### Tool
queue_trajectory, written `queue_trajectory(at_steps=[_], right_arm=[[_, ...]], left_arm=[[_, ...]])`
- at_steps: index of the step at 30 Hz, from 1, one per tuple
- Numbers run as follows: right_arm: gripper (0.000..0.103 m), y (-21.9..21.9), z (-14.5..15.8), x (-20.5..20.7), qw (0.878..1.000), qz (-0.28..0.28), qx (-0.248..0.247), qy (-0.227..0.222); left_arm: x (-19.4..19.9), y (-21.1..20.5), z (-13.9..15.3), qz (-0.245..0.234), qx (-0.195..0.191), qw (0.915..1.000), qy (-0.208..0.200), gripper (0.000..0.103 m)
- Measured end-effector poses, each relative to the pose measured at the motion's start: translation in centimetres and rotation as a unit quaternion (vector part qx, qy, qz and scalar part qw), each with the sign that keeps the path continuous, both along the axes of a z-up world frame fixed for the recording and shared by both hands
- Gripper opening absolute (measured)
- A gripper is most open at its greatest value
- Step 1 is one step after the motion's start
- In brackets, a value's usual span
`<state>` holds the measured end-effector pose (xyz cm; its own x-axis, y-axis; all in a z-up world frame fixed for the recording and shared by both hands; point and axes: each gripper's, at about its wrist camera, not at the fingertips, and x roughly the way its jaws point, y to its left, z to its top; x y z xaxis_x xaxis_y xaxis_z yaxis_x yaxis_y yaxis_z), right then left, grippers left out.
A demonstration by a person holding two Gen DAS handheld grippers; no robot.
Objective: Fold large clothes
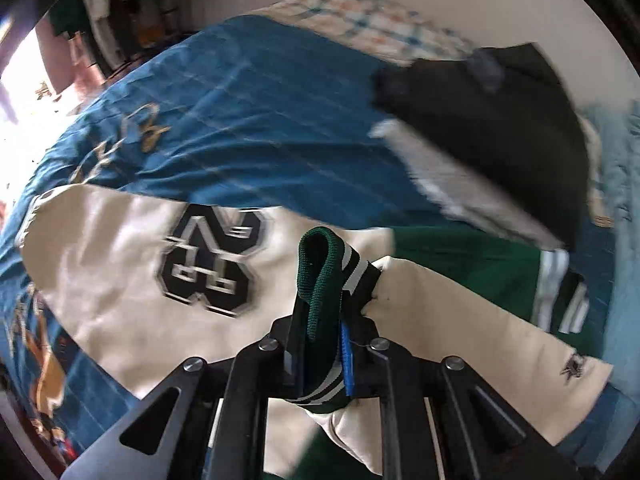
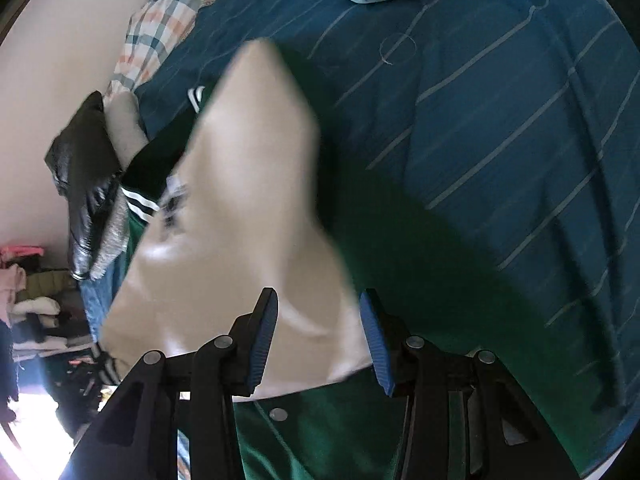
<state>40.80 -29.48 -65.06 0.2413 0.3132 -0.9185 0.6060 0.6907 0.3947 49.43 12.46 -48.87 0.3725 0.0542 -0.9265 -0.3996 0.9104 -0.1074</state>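
Varsity jacket, green-bodied with cream sleeves, lies spread on the blue striped bedspread as you work through a sleeve fold. Your left gripper is pinched tight on the striped knit cuff of one cream sleeve, the ribbing bunched up between the fingers and lifted clear of the bed. A second cream panel bearing a black number patch lies flat beyond it. Your right gripper hangs spread above the jacket, its blue pads apart and holding nothing, with cream sleeve fabric below and the green front with its snap button nearest the camera. A black garment sits at the far side of the bed, near a checked pillow. Judging by the layout, the sleeve looks ready to be carried across the green body; that likely calls for keeping the cuff gripped, laying the sleeve flat, and using the free gripper to pin or smooth the cloth.
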Motion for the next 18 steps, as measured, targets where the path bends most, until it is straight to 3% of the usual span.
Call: queue_trajectory(at_steps=[6, 8, 10, 12, 14, 15, 18], right_arm=[[0.045, -0.2, -4.3, 0.7, 0.996, 0.025, -0.028, 0.085], [0.044, -0.4, -3.0, 1.8, 0.999, 0.012, -0.021, 0.040], [0.025, 0.1, -0.9, 3.7, 0.999, 0.026, -0.013, -0.043], [0.025, 0.7, -1.3, 5.9, 0.996, 0.045, -0.004, -0.072], [0.025, 0.8, -4.7, 7.9, 0.999, 0.049, 0.002, -0.021], [0.026, 0.7, -6.6, 8.7, 0.999, 0.043, 0.023, 0.008], [0.029, 0.4, -5.8, 9.4, 0.999, 0.033, 0.018, 0.031]], left_arm=[[-0.3, 1.5, -5.0, 0.003, -0.005, 0.9984, 0.057, 0.011], [-0.4, 1.6, -5.1, 0.000, -0.009, 0.9985, 0.054, 0.011], [-0.5, 1.7, -5.0, -0.002, -0.011, 0.9987, 0.049, 0.011], [-0.7, 1.9, -5.0, -0.001, -0.015, 0.9987, 0.049, 0.011], [-0.8, 2.5, -5.1, 0.003, -0.022, 0.9986, 0.049, 0.012], [-0.8, 2.7, -5.1, 0.003, -0.025, 0.9983, 0.053, 0.017], [-1.0, 3.8, -4.3, 0.012, -0.055, 0.9963, 0.065, 0.017]])
